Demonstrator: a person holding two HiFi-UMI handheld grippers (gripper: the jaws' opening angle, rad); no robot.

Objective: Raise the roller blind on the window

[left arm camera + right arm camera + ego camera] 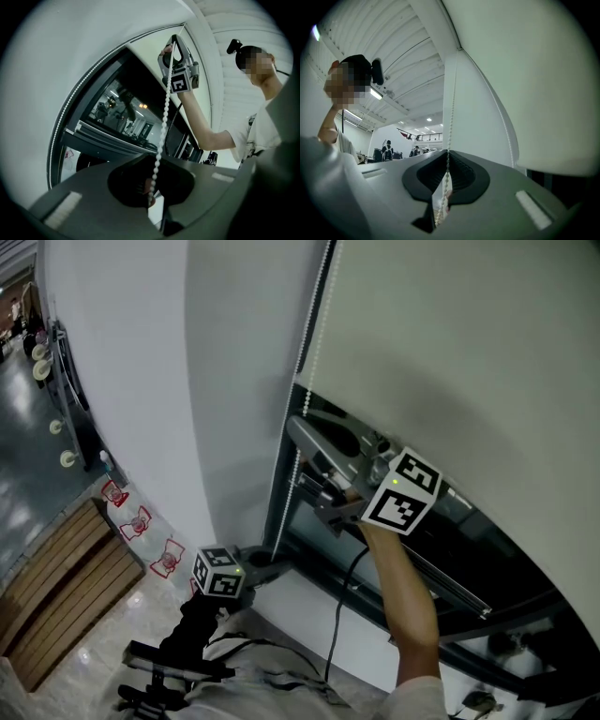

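The pale roller blind (450,334) covers the upper window, with its white bead chain (316,324) hanging down its left edge. My right gripper (305,465) is the upper one and is shut on the bead chain (451,108), which runs straight up out of its jaws (445,190). Lower on the same strand, near the sill, my left gripper (279,566) is shut on the chain too. In the left gripper view the chain (163,126) rises taut from the left gripper (151,192) to the right gripper (174,44).
Dark window glass (412,568) shows below the blind's bottom edge, inside a dark frame (278,512). A white wall (141,381) stands to the left, with a wooden slatted platform (56,587) below it. A black cable (342,615) hangs from the right gripper across the white sill (300,610).
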